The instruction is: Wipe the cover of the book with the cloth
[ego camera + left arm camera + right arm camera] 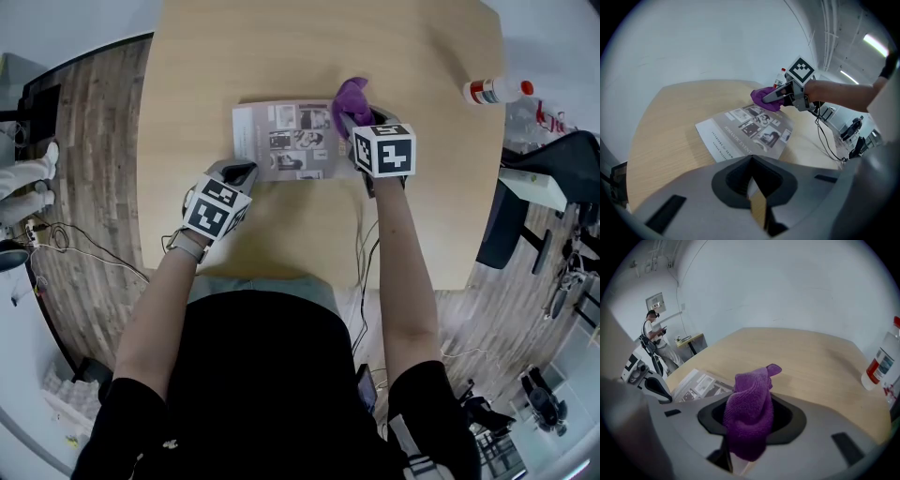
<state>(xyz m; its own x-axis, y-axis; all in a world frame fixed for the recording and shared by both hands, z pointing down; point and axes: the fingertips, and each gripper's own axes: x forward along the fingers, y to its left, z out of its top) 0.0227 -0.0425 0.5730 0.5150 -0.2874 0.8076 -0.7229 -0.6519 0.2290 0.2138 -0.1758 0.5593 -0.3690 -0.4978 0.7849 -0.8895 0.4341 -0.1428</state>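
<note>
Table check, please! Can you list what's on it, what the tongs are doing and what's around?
Surface: light wooden table.
Job's things: book lies flat, cover up; purple cloth at its far right corner.
Clutter: one bottle near the right edge.
Grippers: left tongs shut, empty, by the book's near left corner; right tongs shut on the cloth.
Cables: one cable trails from the right tongs; more on the floor, left.
Surroundings: wood floor; a person stands far off.
</note>
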